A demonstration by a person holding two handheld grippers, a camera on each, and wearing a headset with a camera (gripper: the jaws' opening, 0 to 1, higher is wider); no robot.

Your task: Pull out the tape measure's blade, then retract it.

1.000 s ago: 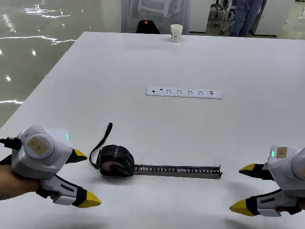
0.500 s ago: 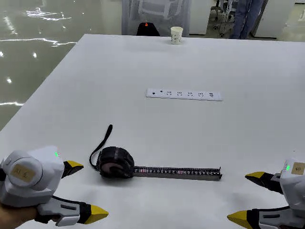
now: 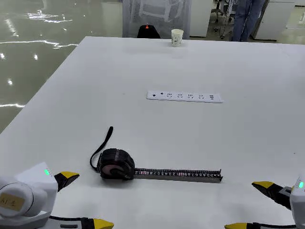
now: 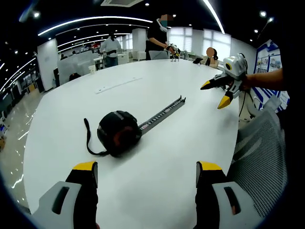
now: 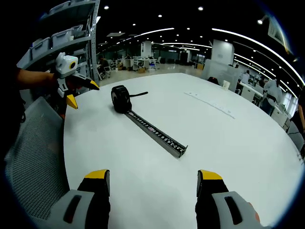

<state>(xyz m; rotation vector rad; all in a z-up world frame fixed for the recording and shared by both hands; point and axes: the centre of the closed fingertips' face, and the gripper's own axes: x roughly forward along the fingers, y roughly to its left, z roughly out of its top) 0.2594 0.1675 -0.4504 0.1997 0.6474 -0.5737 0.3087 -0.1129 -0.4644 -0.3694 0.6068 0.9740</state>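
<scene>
Position: the tape measure (image 3: 116, 164) sits on the white table (image 3: 143, 62), ahead of you and between your two grippers, touched by neither. Its black round case stands on its edge with the reddish side face turned toward you. The wrist strap (image 3: 102, 145) loops off the case toward the far left. The blade (image 3: 178, 174) is drawn out and lies flat on the table, running from the case to your right, with its hook end free.

Your left gripper (image 4: 147, 168) hovers at the near edge of the table, short of the case, with its jaws spread wide and nothing between them. Your right gripper (image 5: 153, 174) hovers at the near edge off the blade's hook end, jaws equally wide and empty.

In the left gripper view the case lies just beyond the jaws, slightly left of centre. In the right gripper view the hook end is the nearest part and the case is at the far end, near the left gripper.

Farther up the table a white power strip (image 3: 184, 96) lies well apart from the blade. A paper cup (image 3: 177, 37) stands at the far edge.
</scene>
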